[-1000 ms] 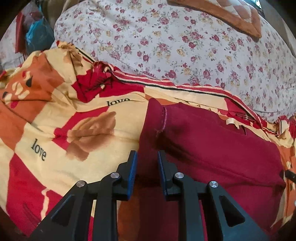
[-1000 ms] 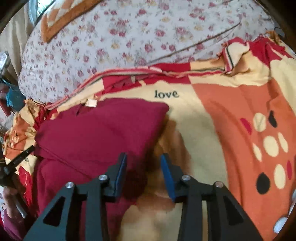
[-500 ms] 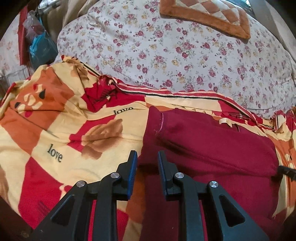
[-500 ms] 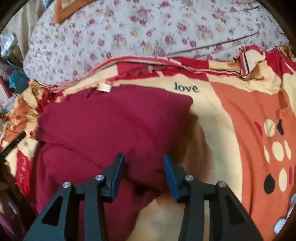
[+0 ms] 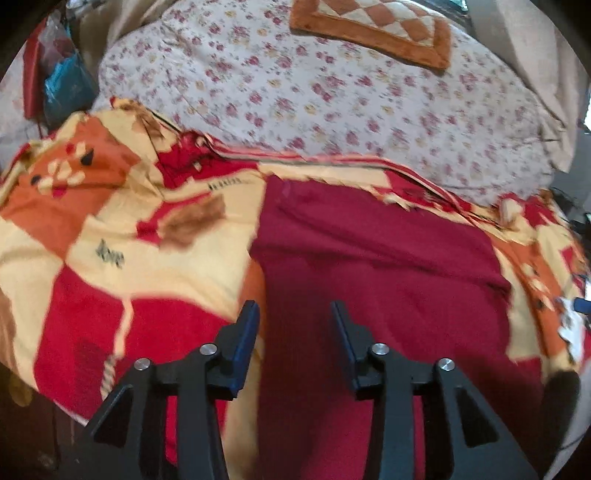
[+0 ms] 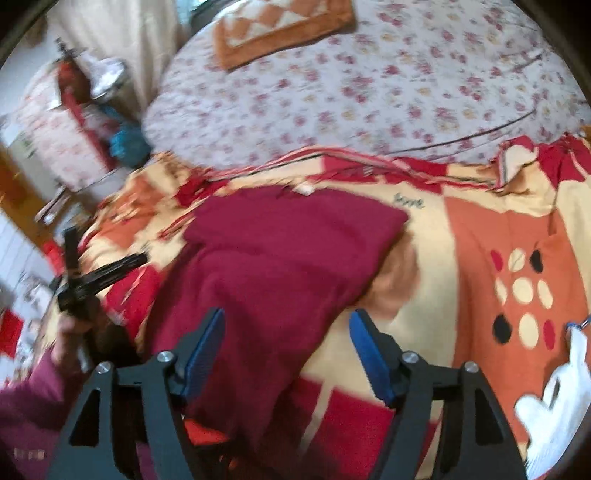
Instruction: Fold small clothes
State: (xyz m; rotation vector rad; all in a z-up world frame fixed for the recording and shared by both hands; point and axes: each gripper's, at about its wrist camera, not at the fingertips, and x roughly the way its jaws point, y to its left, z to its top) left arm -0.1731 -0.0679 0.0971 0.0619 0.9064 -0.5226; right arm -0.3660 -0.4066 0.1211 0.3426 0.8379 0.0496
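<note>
Your left gripper [image 5: 293, 314] has just been opening and now stands partly apart with nothing between the pads; the cloth lies below it, untouched. Your right gripper [image 6: 286, 325] has also just been opening, wider than the left, and it too holds nothing. Both hang above the near end of the maroon garment [image 5: 373, 266], which lies on the patterned blanket [image 5: 96, 229], its far part doubled over into a flat band, with a small pale tag [image 6: 303, 190] at its far edge. Beyond the blanket is the floral sheet [image 5: 332, 96] with an orange mat [image 5: 373, 26] on it. In the right view your left hand [image 6: 72, 332] shows at the garment's left side.

You appear to have let go after one fold, so you are between folds. The next move, I judge, calls for picking up two edge points of the garment and bringing them across evenly, keeping the doubled band from sliding or bunching on the soft blanket.
</note>
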